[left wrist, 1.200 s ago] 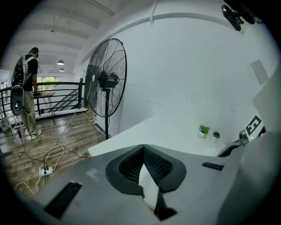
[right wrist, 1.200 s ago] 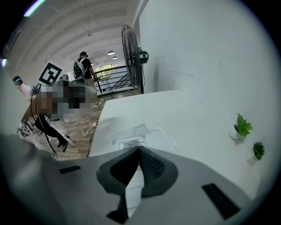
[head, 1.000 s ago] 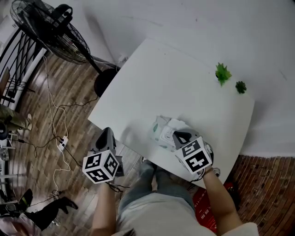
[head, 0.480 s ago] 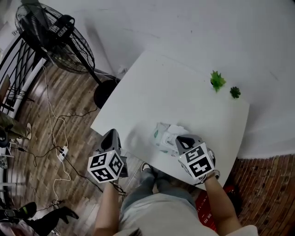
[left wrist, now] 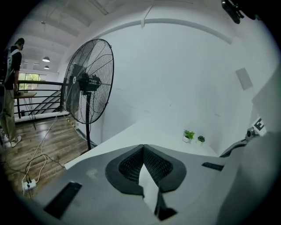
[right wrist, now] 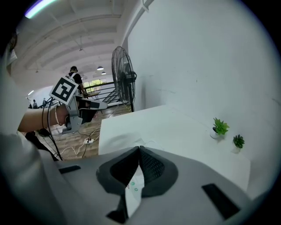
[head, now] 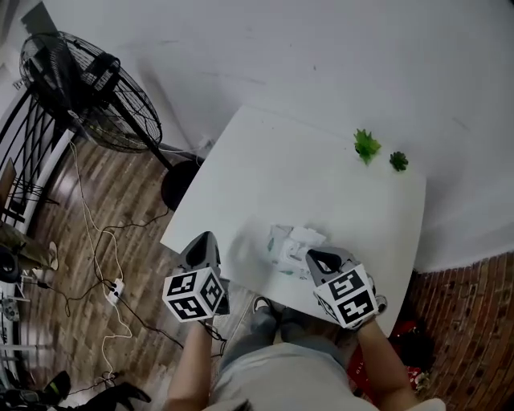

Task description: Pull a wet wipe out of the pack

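Pack [head: 282, 244] partly hidden by right tongs [head: 315, 257].

A white rectangular surface [head: 297, 177] stands by a plain white wall [head: 321, 56] on a brown wood-plank floor [head: 68, 321]. A black pedestal fan [head: 84, 84] stands near a black metal railing [head: 32, 152]. A white power strip [head: 115, 290] lies on the planks. Red brick [head: 466, 313] shows at the right.

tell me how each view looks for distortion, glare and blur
Head view: sharp, mild wide-angle bend; the white table nearly washes into the wall, with a soft shadow left of the wipe pack. Left gripper view: strong fisheye, black corners, the wall pipe bent into an arc. Right gripper view: same fisheye, the ceiling light strip glares top left, the near left edge is blurred.
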Demonstrator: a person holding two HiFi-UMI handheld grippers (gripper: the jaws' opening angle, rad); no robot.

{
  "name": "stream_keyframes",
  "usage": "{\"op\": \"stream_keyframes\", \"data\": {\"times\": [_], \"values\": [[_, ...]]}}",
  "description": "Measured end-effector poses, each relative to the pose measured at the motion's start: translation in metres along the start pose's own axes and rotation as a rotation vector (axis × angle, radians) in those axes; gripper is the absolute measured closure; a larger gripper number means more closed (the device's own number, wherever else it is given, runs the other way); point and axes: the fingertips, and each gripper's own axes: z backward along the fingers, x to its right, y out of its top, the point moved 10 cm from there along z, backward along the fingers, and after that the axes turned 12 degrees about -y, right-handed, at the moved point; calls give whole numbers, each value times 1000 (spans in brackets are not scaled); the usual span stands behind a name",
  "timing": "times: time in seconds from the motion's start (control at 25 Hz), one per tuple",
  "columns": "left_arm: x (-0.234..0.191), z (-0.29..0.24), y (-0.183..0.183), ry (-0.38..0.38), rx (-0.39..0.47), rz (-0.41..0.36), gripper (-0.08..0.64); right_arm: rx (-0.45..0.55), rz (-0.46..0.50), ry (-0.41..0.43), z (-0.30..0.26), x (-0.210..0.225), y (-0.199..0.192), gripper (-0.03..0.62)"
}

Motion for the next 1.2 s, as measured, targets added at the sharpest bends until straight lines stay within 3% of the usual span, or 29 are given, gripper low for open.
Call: {"op": "stream_keyframes", "data": {"times": [0.6,1.2], "values": [[5,-28,13,-158,-81,-97,555,100,-200,-84,32,-9,8,586],[40,-73,52,-341,-10,-142,555,243,-323,-182,85,22,28,586]]}}
